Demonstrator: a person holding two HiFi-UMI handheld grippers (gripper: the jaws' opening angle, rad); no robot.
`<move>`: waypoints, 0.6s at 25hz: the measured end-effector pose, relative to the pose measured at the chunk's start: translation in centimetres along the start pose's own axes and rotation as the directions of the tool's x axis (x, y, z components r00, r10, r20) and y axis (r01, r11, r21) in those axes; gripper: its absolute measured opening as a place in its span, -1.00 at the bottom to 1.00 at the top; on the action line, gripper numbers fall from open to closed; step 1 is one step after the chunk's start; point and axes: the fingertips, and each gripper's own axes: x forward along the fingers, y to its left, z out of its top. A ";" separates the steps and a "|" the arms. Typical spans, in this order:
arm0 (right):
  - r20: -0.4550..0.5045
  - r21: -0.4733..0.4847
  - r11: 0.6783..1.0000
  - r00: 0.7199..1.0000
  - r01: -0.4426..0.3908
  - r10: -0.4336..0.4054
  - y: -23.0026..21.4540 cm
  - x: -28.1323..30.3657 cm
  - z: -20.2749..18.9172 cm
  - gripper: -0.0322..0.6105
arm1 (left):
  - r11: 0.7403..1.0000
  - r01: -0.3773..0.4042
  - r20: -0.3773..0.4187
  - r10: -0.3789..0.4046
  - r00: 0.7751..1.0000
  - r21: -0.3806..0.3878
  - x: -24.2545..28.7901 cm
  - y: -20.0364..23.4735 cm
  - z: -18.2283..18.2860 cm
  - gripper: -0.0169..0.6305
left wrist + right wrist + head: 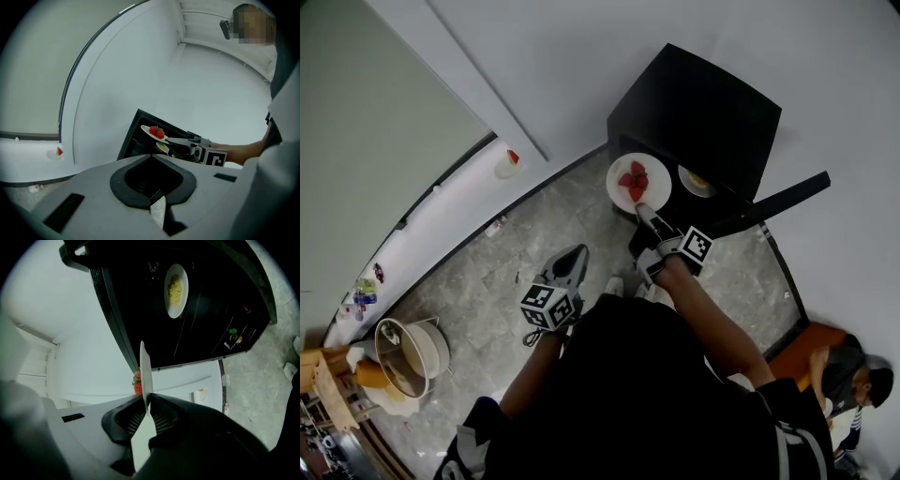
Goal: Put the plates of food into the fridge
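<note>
The person stands over a small black fridge [698, 108] whose door [780, 201] is swung open to the right. The right gripper [644, 212] is clenched on the near rim of a white plate [638, 181] and holds it flat, with red strawberries [636, 180] on top. In the right gripper view the plate [145, 366] shows edge-on between the two jaws, which pinch it tightly, and the strawberries [137, 383] are just to one side of it.

This plate is in the air at the open front of the fridge. I cannot tell if it is already over a shelf. A second white plate [176, 290] with yellow food lies on a shelf inside, just beside and lower than the held one, as the left gripper view shows [161, 148].

The left gripper [572, 261] hangs lower, over the grey stone floor [487, 272], well apart from the fridge. Its jaws are together and nothing is between them. Another person [853, 384] sits on the floor at the far right.
</note>
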 end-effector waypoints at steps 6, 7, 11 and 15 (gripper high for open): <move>0.017 -0.005 1.000 1.000 0.024 -0.024 -2.5 0.5 1.9 -0.76 | 1.000 -0.002 -0.003 0.002 1.000 0.004 0.3 0.0 0.4 -0.88; 0.016 -0.005 1.000 1.000 0.026 -0.026 -2.9 0.6 2.1 -0.76 | 1.000 -0.002 -0.004 0.002 1.000 0.004 0.4 0.1 0.4 -0.88; 0.017 0.005 0.999 0.999 0.044 -0.044 -4.6 1.4 2.7 -0.76 | 1.000 -0.007 -0.013 0.007 1.000 0.003 0.3 0.2 0.1 -0.88; 0.043 -0.001 0.999 0.998 0.044 -0.044 -5.5 2.6 4.2 -0.76 | 1.000 -0.006 -0.019 0.006 1.000 0.003 0.7 0.4 0.2 -0.88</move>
